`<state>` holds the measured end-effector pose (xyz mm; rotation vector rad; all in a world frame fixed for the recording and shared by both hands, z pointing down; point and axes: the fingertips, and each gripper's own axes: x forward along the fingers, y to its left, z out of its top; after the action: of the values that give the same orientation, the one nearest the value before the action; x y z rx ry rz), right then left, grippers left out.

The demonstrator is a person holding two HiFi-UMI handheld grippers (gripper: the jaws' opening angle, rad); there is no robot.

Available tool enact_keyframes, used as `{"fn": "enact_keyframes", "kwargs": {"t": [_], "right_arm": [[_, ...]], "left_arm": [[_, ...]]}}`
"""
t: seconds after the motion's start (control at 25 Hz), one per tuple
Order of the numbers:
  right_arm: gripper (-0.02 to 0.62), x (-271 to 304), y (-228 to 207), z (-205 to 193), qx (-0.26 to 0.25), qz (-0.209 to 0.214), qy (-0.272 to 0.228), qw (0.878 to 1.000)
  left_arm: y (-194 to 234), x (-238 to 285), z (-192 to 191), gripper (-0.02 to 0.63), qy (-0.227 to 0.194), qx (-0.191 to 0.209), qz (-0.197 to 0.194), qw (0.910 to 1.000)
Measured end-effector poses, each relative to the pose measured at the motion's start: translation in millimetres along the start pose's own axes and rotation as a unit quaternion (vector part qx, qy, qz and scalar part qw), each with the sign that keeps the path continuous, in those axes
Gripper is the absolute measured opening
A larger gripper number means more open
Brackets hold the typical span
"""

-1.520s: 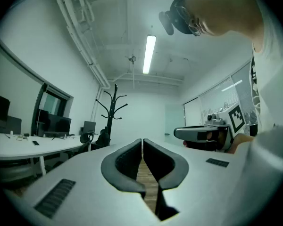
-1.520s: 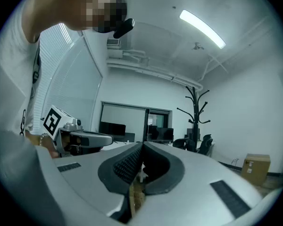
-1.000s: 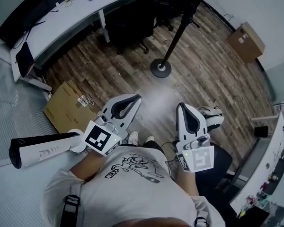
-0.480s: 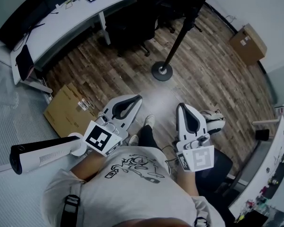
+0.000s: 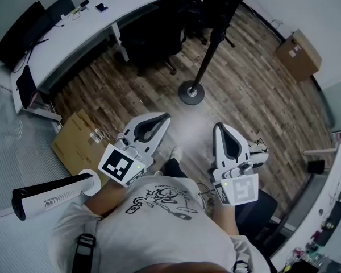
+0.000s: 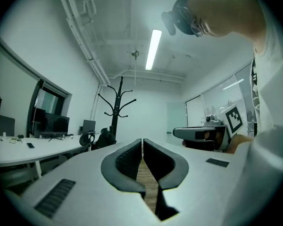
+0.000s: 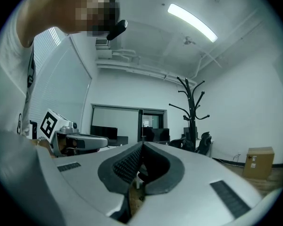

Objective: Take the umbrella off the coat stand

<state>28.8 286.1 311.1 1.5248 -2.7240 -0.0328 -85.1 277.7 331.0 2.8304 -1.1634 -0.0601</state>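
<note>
The black coat stand rises from a round base on the wood floor ahead of me; its hooked top shows in the left gripper view and the right gripper view. I cannot pick out an umbrella on it; the stand's top is a dark mass at the head view's upper edge. My left gripper and right gripper are held side by side at waist height, well short of the stand. Both are shut with nothing between the jaws.
A long white desk with black office chairs runs along the far left. A flattened cardboard box lies on the floor to my left, a closed box stands far right. A white and black device sits low left.
The person has taken a step; the feet below have shifted and the view has moved slightly against the floor. Both grippers stay shut and in the same pose.
</note>
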Motion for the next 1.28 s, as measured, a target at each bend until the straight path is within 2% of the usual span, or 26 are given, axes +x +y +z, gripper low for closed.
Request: {"fn": "enact_keyframes", "kwargs": {"t": [0.68,1.28], "right_arm": [[0.008,41,-140,-2,0.005,-0.006,-0.008,1.0],[0.008,86,-188,-18,0.009,-0.006,0.006,1.0]], "left_arm": [[10,146,2,0.029,0.007,0.004,-0.01,0.9999],[44,205,-11,0.029,0.011,-0.009,-0.013,0.9998]]}}
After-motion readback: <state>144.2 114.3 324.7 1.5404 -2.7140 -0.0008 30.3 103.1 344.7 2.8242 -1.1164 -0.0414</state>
